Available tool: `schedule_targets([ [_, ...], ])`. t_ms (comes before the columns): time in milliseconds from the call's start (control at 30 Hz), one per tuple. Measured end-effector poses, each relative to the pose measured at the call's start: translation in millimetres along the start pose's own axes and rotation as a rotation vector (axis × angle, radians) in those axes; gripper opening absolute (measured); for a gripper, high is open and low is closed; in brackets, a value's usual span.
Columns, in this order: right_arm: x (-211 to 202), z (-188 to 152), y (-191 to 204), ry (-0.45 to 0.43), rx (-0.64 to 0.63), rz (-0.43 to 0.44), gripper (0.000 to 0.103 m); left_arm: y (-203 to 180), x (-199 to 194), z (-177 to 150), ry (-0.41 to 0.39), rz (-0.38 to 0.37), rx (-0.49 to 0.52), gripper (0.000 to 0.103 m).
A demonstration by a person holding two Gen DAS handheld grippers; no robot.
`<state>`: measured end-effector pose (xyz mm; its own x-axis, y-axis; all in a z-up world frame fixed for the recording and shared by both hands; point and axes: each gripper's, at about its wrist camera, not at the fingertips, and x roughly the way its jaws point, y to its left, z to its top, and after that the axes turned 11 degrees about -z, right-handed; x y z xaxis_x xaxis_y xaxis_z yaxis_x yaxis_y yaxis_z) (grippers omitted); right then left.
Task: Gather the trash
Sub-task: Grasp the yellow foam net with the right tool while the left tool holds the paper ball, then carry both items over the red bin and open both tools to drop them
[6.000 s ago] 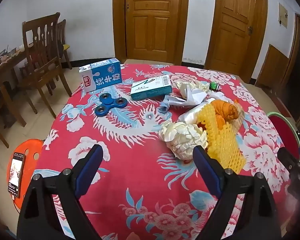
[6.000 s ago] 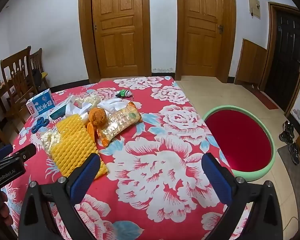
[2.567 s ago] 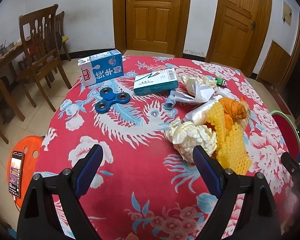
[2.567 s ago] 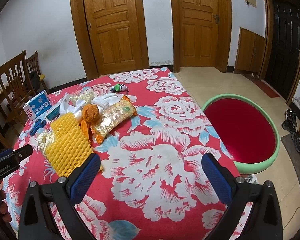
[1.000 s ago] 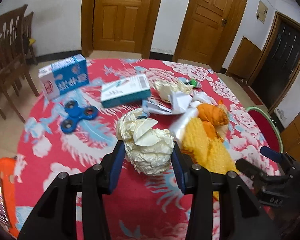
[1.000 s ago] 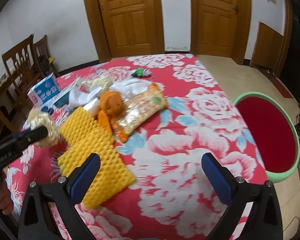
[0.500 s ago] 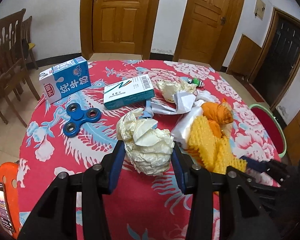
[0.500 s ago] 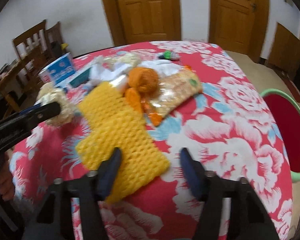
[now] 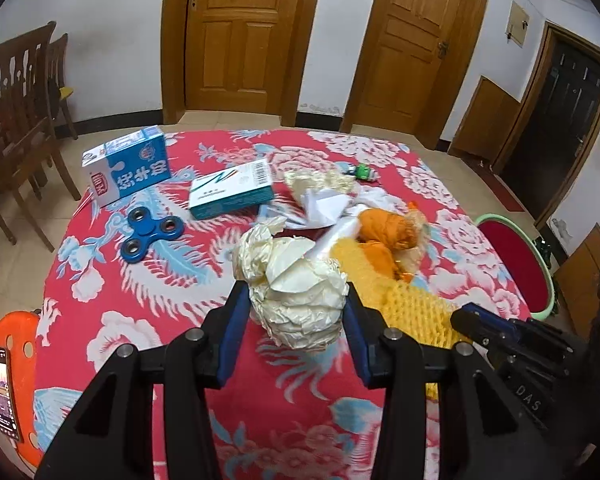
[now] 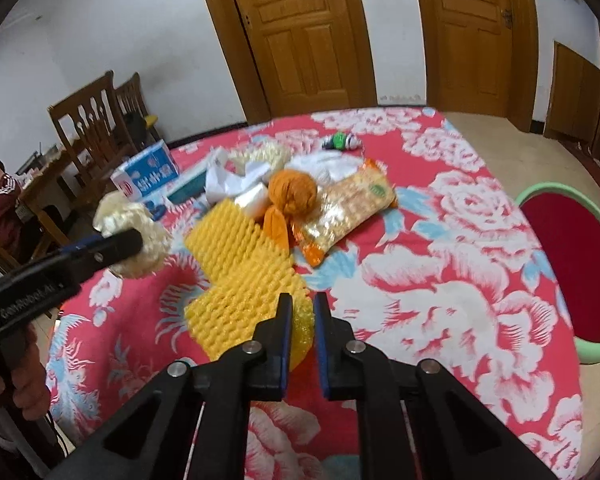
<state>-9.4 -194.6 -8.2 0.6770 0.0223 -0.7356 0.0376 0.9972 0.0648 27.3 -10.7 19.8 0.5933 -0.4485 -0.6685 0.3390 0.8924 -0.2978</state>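
My left gripper (image 9: 294, 304) is shut on a crumpled cream paper ball (image 9: 292, 284) and holds it above the red flowered tablecloth (image 9: 148, 280); the ball also shows in the right wrist view (image 10: 128, 236). My right gripper (image 10: 300, 312) is shut on the near edge of a yellow foam fruit net (image 10: 240, 280). The net also shows in the left wrist view (image 9: 412, 304). An orange tied bag (image 10: 292, 196), a snack packet (image 10: 348, 208) and white paper scraps (image 10: 236, 176) lie behind the net.
A blue milk carton (image 9: 128, 170), a teal box (image 9: 232, 188) and a blue fidget spinner (image 9: 148, 232) lie at the far left. A red basin with a green rim (image 10: 568, 264) sits on the floor to the right. Wooden chairs (image 9: 16, 112) stand at left.
My left gripper closed on the paper ball and lifted it. My right gripper moved left to the foam net and closed on its edge.
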Motion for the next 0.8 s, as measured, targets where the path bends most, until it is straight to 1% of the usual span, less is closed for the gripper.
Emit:
schedule_targets([
  [200,-23,3,-21,-0.065,0.036,-0.002,0.012,-28,-1,3,0.014,-0.039,0.035,0.046],
  [333,-37,4,-39,-0.102,0.065,-0.022,0.012,-48,5,6,0.031,-0.072,0.055,0.046],
  [567,-56,11,-83,-0.159,0.134,-0.086,0.012,-86,26,15,0.071,-0.134,0.115,0.046],
  [800,-65,17,-144,-0.204,0.233,-0.183,0.012,-131,62,27,0.117,-0.179,0.185,0.046],
])
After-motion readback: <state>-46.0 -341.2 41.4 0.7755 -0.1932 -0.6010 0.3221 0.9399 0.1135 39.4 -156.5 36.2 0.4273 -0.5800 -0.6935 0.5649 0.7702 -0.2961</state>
